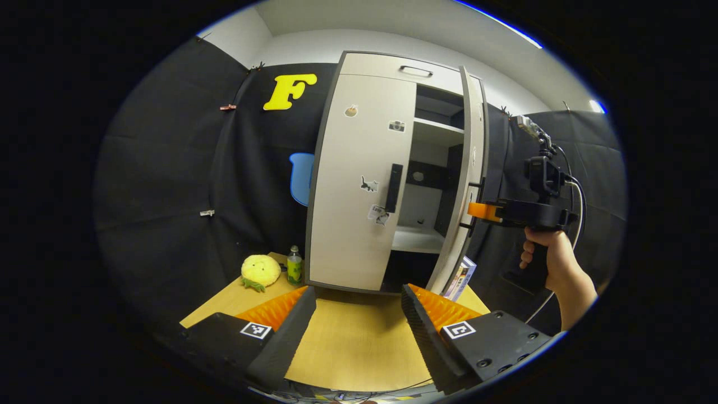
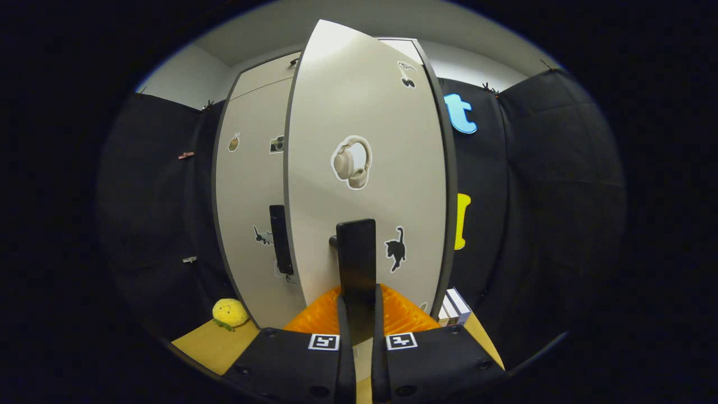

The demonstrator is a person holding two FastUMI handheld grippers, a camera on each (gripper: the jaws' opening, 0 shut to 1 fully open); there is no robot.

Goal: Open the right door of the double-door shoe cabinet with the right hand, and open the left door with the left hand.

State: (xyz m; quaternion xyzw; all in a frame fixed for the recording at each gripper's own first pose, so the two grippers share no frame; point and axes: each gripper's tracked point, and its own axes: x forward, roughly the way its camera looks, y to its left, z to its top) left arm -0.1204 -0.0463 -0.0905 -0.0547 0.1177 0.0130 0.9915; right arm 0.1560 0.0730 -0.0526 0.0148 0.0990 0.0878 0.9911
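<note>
Your right gripper (image 2: pixel 359 314) is clamped on the right door's handle (image 2: pixel 355 255), that door (image 2: pixel 364 112) swung ajar. Your left gripper (image 1: pixel 359 306) hangs spread apart, facing the shut left door (image 1: pixel 359 168)

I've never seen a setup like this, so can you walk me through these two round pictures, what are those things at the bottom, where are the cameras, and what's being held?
There is no robot arm here. A person holds a two-finger gripper in each hand, and a fisheye camera rides on each one, looking forward along its fingers.

In the left gripper view, the left gripper hangs open over the wooden table, holding nothing. Ahead stands the shoe cabinet. Its left door looks closed, its black handle untouched. Farther right, a hand holds the other gripper at the swung-out right door.

In the right gripper view, the right gripper is shut on the right door's handle, both fingers pressing its sides.

On the table lie a yellow plush toy, a small bottle and some books beside the cabinet.
</note>
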